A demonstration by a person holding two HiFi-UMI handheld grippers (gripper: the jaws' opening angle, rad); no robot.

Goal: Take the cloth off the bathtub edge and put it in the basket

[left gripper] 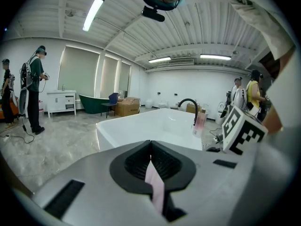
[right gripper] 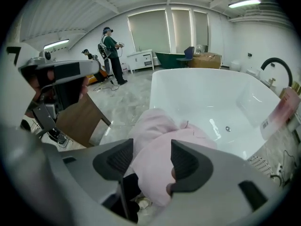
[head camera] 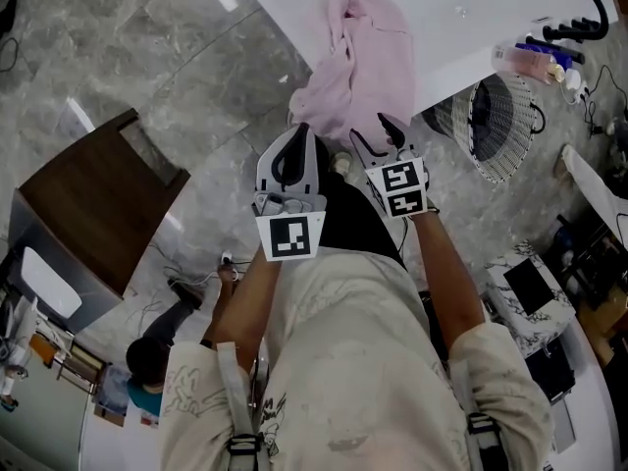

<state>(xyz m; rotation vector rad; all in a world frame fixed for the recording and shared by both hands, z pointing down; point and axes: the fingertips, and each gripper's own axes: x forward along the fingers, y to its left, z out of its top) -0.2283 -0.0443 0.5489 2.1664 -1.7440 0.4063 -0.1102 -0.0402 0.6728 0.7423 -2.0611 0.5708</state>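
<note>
Left tongs (left gripper: 151,157) are clamped tight, and there it is: a thin strip of the soft pink fabric cloth (left gripper: 155,190) pinched right between the pads. Just beside them, the right tongs (right gripper: 151,160) stand with jaws well apart. No grip there yet, only a rumpled pink fold sitting in the gap and past the tips, unpressed. The bulk of the cloth lies bunched straight ahead of both pairs of tips, draped over the edge of the glossy white bathtub (head camera: 461,47), with part hanging down the outer wall toward the tongs. The white wire basket (head camera: 496,126) waits on the right tongs' outer side, near, against the tub wall.

Now, handling. This looks light and limp, with nothing fragile about it, but it will sag and trail, and that thin pinch on the left could slip. For the right tongs, I'd go for the thick bunched fold dead ahead rather than a loose hem, so both ends lift together.
</note>
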